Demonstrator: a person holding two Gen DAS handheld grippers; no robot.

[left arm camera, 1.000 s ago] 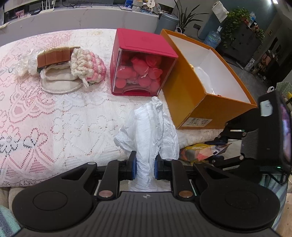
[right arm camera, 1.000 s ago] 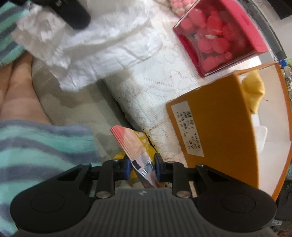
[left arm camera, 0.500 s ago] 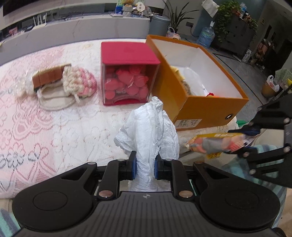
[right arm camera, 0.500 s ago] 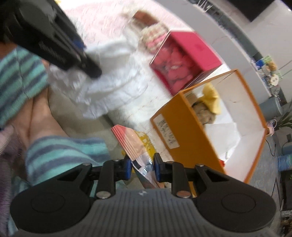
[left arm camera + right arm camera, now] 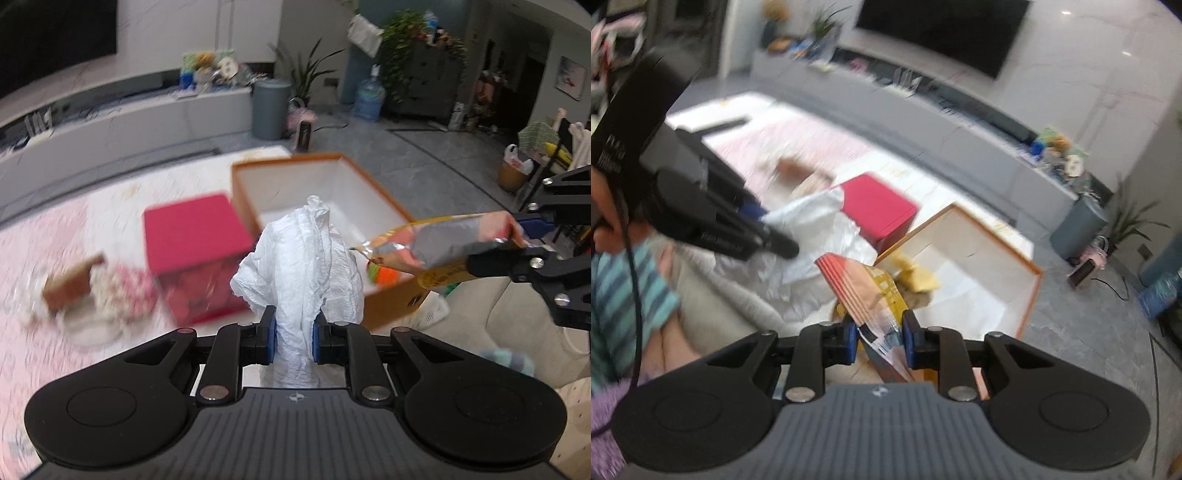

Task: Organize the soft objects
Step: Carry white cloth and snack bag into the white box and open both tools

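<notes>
Wide pink-and-white lace-covered table (image 5: 55,258) from 9 to 7 o'clock in the left wrist view, carrying at 12 o'clock an open orange cardboard box with a white inside (image 5: 343,192), and touching its left wall at 10 o'clock a red-lidded clear plastic cube (image 5: 192,229). Crumpled white plastic bag (image 5: 303,254) at centre, clamped between the blue pads of the left gripper (image 5: 293,339) and raised in front of the box. Crinkly yellow-and-pink foil snack packet (image 5: 439,247) at 3 o'clock, pinched by the right gripper (image 5: 879,338), its free end over the box's near right corner.
</notes>
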